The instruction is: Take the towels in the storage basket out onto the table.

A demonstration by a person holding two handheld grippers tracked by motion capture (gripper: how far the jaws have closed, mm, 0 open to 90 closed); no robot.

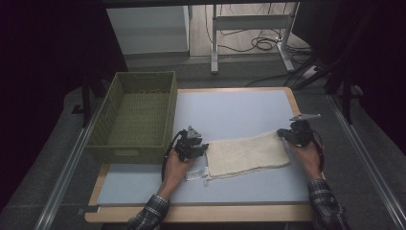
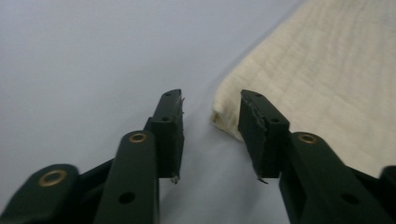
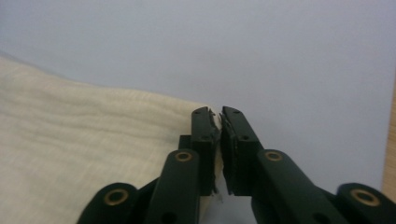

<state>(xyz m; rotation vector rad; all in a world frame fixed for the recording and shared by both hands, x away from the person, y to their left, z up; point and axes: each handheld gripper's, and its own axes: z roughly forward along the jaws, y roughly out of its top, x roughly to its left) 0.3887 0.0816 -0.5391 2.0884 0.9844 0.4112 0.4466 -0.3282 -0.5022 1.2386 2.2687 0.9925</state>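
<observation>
- Two hand-held grippers meet a cream cloth [image 1: 249, 154] lying flat on the bench [image 1: 230, 112].
- Left hand-held gripper [image 2: 211, 122]: jaws parted at the cloth's left corner.
- Right hand-held gripper [image 3: 220, 122]: pinched on the cloth's right corner.
- Far left, a green basket [image 1: 135, 116].

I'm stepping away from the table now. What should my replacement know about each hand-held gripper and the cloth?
Left hand-held gripper: open, jaws astride the near-left corner of the cream cloth, not yet closed.
Right hand-held gripper: shut on the cloth's far-right corner.
The cloth lies folded flat on the table; the green basket stands at its left with nothing in it.
Left to do: close the left gripper, then lift; the destination is probably the basket.
</observation>
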